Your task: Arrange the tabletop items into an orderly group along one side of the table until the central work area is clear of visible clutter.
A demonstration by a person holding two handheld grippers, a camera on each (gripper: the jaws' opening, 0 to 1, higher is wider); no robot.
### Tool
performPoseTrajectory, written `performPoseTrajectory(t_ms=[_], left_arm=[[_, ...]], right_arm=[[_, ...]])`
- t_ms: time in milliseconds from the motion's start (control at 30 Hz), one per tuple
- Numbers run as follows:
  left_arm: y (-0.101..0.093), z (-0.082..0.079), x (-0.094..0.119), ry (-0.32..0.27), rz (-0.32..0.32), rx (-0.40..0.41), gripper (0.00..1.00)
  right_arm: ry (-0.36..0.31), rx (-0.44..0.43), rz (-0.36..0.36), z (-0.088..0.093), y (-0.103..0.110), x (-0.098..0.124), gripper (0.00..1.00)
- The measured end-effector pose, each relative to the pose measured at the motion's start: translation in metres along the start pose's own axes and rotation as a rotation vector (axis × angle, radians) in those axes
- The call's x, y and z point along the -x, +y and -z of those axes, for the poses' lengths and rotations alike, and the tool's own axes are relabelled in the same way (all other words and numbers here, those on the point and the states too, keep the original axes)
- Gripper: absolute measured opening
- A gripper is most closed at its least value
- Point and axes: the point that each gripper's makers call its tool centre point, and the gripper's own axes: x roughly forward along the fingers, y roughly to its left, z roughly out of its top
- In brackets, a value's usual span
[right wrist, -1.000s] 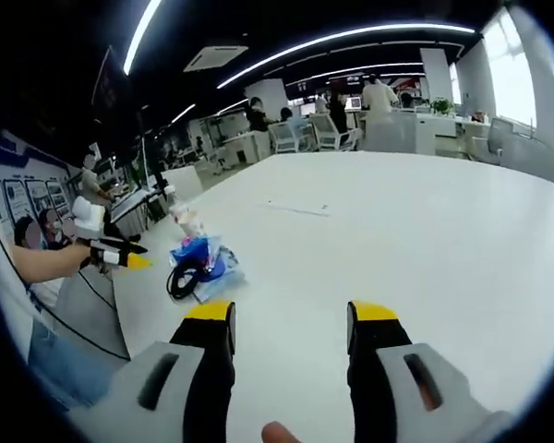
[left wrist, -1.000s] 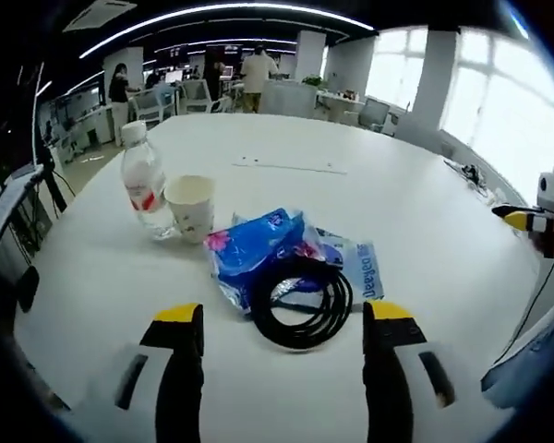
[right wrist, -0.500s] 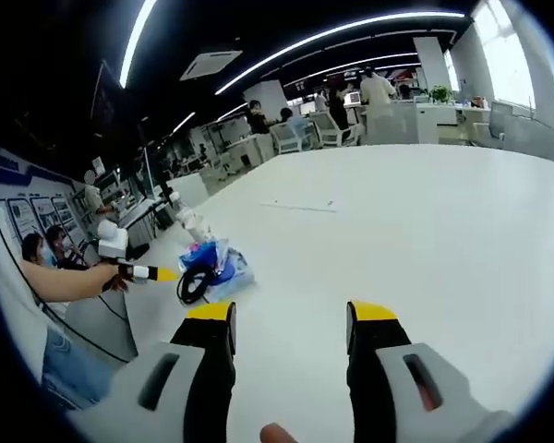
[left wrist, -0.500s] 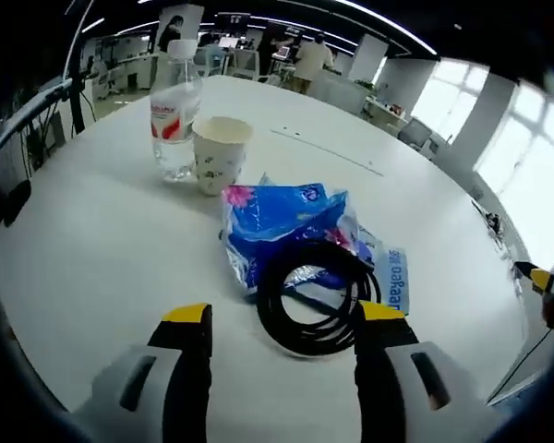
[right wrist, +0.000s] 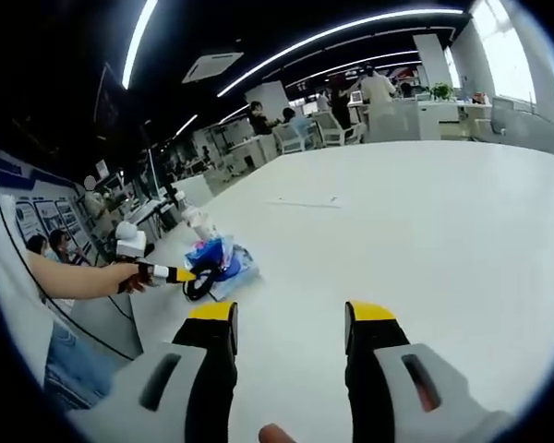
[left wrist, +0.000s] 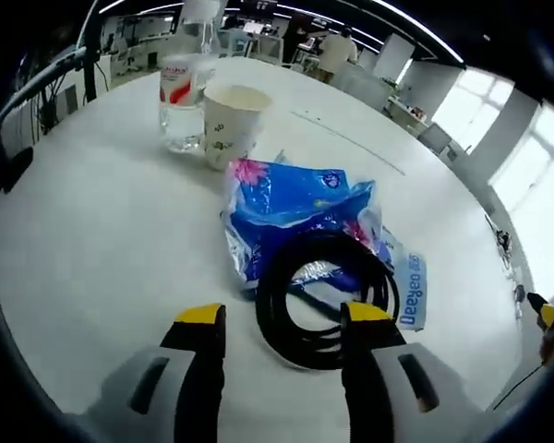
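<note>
- The clear water bottle (left wrist: 183, 88) is standing upright at the far left of the group, and the paper cup (left wrist: 231, 123) is standing just beside it on its right.
- The blue tissue pack (left wrist: 295, 210) is lying flat nearer the camera, to the right of the cup and a little apart from it.
- The coiled black cable (left wrist: 321, 297) is lying on the near end of the tissue pack, with its near loop resting on the white table (left wrist: 92, 231).
- The left gripper (left wrist: 279, 318) is sitting right at the cable, with its two yellow-tipped jaws spread wide and holding nothing.
- The cable is lying straight ahead of this gripper; its left jaw is just outside the loop and its right jaw is over the loop's right edge.
- The coil is almost round, a little longer from near to far, so its near loop is probably the easiest part to pinch.
- In the right gripper view, the right gripper (right wrist: 286, 318) is hanging over bare table with its jaws spread apart and nothing between them.
- From there the whole group is sitting well apart, far off to its left near the table edge, so the left gripper is much the nearer one.
</note>
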Motion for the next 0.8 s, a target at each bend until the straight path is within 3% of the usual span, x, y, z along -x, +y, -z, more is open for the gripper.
performPoseTrajectory(t_ms=[167, 367, 400, 633, 733, 800], left_arm=[[0.003, 0.000, -0.001, -0.011, -0.030, -0.016, 0.42], [0.017, 0.003, 0.001, -0.014, -0.134, -0.164, 0.27], [0.010, 0.006, 0.002, -0.016, -0.116, -0.140, 0.27], [0.010, 0.003, 0.002, -0.044, -0.154, -0.168, 0.25], [0.007, 0.004, 0.002, -0.068, -0.130, -0.159, 0.12], [0.012, 0.004, 0.005, -0.071, -0.153, -0.110, 0.10]], right_arm=[[-0.018, -0.070, 0.015, 0.003, -0.009, 0.005, 0.44], [-0.023, -0.071, 0.019, 0.003, -0.010, 0.005, 0.43], [-0.024, -0.073, 0.018, 0.003, -0.010, 0.004, 0.43], [-0.020, -0.075, 0.013, 0.007, -0.010, 0.005, 0.42], [-0.018, -0.082, 0.015, 0.010, -0.012, 0.006, 0.42], [-0.020, -0.089, 0.017, 0.012, -0.014, 0.009, 0.41]])
